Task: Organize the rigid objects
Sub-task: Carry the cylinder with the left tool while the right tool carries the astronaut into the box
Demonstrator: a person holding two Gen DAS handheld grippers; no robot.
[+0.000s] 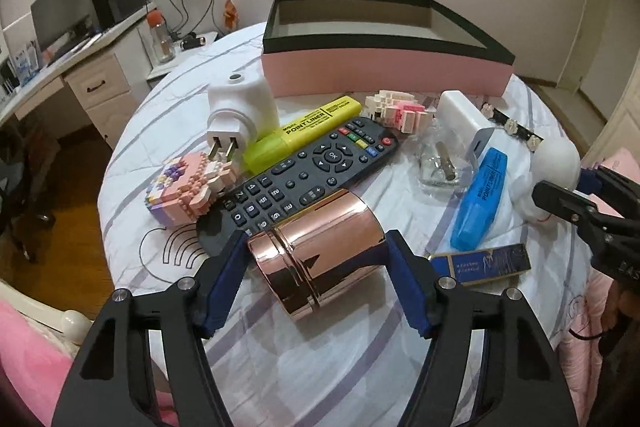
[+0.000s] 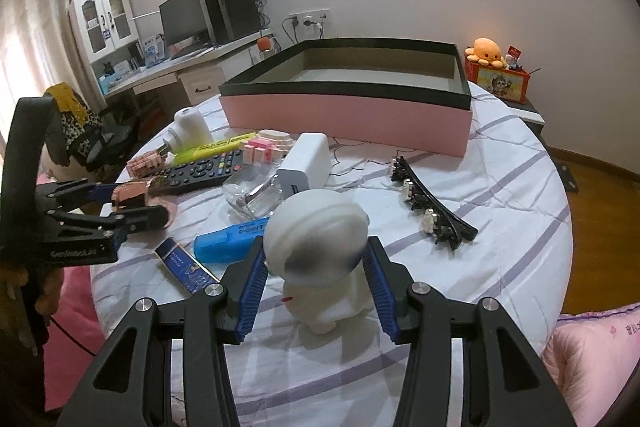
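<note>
My left gripper [image 1: 316, 251] is open, its blue pads on either side of a rose-gold metal can [image 1: 320, 251] lying on its side; whether the pads touch it is unclear. My right gripper [image 2: 316, 267] is open around a white astronaut figure [image 2: 320, 239] with a dark visor; small gaps show beside the pads. A pink box with a black rim [image 1: 384, 67] stands open at the back and also shows in the right wrist view [image 2: 344, 115]. A black remote [image 1: 300, 171] lies behind the can.
On the round table's striped cloth [image 2: 500, 227] lie a yellow highlighter [image 1: 304, 131], blue highlighter [image 1: 480, 199], white plug adapter [image 1: 240, 107], brick toys [image 1: 188, 191], white power bank [image 2: 306, 163], glass bottle [image 2: 256, 195], black hair clip [image 2: 432, 207] and blue flat case [image 1: 480, 263].
</note>
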